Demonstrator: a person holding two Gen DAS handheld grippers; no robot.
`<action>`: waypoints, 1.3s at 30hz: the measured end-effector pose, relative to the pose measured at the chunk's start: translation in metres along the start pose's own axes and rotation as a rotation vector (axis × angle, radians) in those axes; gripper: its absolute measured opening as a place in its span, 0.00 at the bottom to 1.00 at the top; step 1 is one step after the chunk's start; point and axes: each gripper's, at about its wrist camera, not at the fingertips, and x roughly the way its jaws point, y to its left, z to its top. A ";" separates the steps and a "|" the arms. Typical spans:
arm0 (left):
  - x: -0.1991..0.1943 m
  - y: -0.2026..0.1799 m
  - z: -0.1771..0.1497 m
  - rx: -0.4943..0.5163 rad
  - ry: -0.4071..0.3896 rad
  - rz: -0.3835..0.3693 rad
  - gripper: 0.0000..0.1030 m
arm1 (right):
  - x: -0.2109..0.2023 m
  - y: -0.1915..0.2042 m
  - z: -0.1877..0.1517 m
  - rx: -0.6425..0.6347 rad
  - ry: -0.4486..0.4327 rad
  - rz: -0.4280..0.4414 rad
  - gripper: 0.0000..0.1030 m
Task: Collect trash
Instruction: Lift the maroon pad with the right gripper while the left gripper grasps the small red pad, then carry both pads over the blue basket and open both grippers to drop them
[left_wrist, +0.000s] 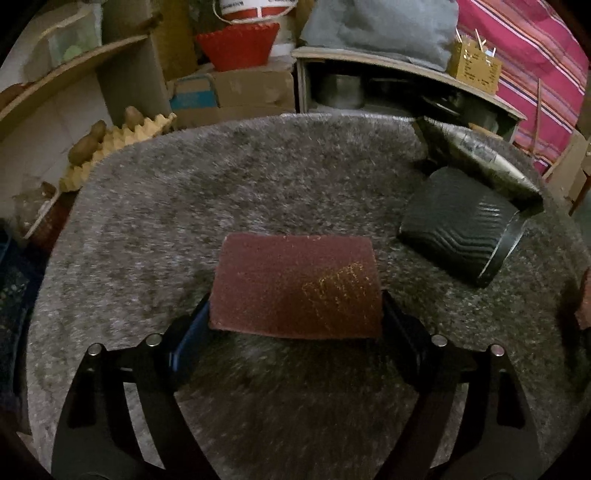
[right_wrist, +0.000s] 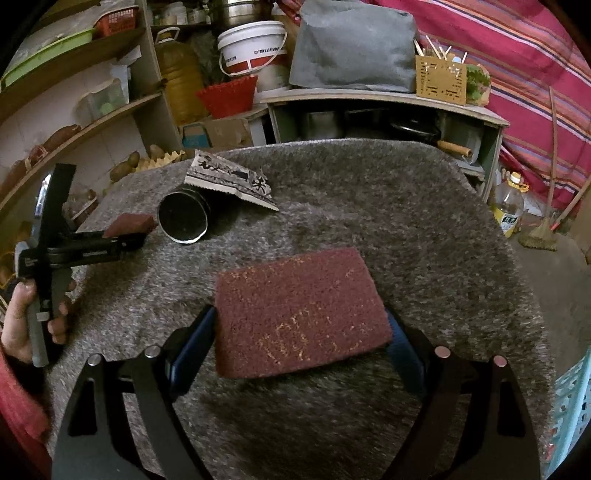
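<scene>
My left gripper (left_wrist: 295, 314) is shut on a dark red scouring pad (left_wrist: 295, 284), held flat above the grey shaggy mat (left_wrist: 221, 177). My right gripper (right_wrist: 301, 332) is shut on a second dark red scouring pad (right_wrist: 299, 314) above the same mat (right_wrist: 369, 199). The right wrist view also shows the left gripper (right_wrist: 140, 232) with its pad (right_wrist: 129, 223) at the left. A black cup (left_wrist: 458, 225) lies on its side at the right of the left wrist view, with a crumpled printed wrapper (left_wrist: 480, 155) behind it. Both show in the right wrist view, the cup (right_wrist: 183, 218) and the wrapper (right_wrist: 231, 181).
Shelves (right_wrist: 92, 114) with potatoes, an egg tray (left_wrist: 122, 144) and an oil jug stand at the left. A red basket (right_wrist: 227, 96), a white bucket (right_wrist: 253, 48) and boxes stand behind the mat. A low cabinet (right_wrist: 369, 110) with pots carries a grey bag. A broom (right_wrist: 539, 236) stands far right.
</scene>
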 end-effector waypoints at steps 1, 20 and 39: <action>-0.005 0.000 -0.001 -0.005 -0.012 0.009 0.80 | -0.002 0.000 0.000 -0.004 -0.006 -0.004 0.83; -0.138 -0.028 -0.055 -0.054 -0.225 0.118 0.80 | -0.074 -0.019 -0.015 -0.010 -0.097 -0.036 0.83; -0.201 -0.180 -0.080 0.077 -0.348 -0.027 0.80 | -0.192 -0.139 -0.058 0.142 -0.180 -0.235 0.83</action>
